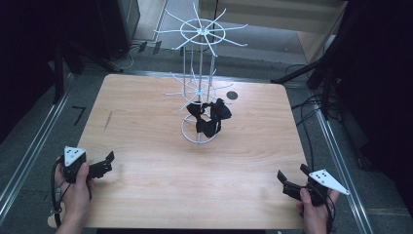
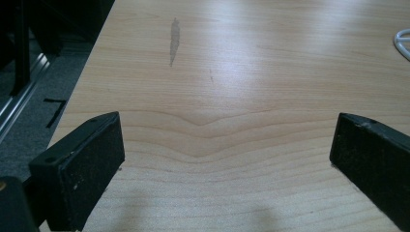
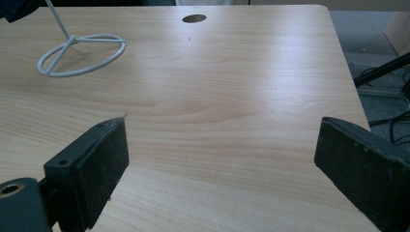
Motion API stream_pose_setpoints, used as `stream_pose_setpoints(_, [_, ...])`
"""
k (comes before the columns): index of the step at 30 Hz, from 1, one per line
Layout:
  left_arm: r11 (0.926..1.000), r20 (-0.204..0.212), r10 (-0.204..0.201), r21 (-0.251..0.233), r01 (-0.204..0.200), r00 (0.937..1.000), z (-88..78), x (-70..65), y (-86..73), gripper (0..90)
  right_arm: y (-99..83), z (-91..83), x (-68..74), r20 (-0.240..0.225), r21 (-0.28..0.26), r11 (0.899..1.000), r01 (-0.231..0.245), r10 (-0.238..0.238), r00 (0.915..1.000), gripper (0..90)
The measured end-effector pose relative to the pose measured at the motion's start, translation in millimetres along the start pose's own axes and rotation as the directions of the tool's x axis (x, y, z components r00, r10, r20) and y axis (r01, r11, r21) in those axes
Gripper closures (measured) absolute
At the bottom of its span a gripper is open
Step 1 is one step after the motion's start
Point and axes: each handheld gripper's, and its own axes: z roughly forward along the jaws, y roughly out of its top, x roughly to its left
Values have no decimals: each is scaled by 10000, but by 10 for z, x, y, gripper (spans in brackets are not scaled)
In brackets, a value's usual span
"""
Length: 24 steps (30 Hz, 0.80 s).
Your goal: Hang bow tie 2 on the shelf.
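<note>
Left gripper [image 1: 108, 161] jaws apart, right gripper [image 1: 288, 176] likewise

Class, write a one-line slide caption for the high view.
Two open hand-held grippers, left and right, rest at the near table edge; black bows hang on a white wire rack.

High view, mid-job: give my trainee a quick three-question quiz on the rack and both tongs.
1. True or false: the black items hang on the white rack's top tier.
2. Are the left tongs A) open, B) shut on an item?
3. What dark mark lies on the table just right of the rack?

Key: 1. False, they hang on the lower tier, above the ring base. 2. A; the right tongs are open too. 3. A round hole.
</note>
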Motion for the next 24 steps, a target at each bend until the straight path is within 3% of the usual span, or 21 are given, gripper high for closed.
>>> stream_pose_setpoints(12, [10000, 9, -2, -2, 2, 10000, 0, 1, 0, 0, -116, -126, -109, 188, 240, 9994, -244, 239, 9995, 53])
stream_pose_setpoints(24, [10000, -8, -6, -12, 6, 10000, 3, -6, -2, 0, -194, -85, -86, 142, 768, 9970, 47, -58, 9999, 52])
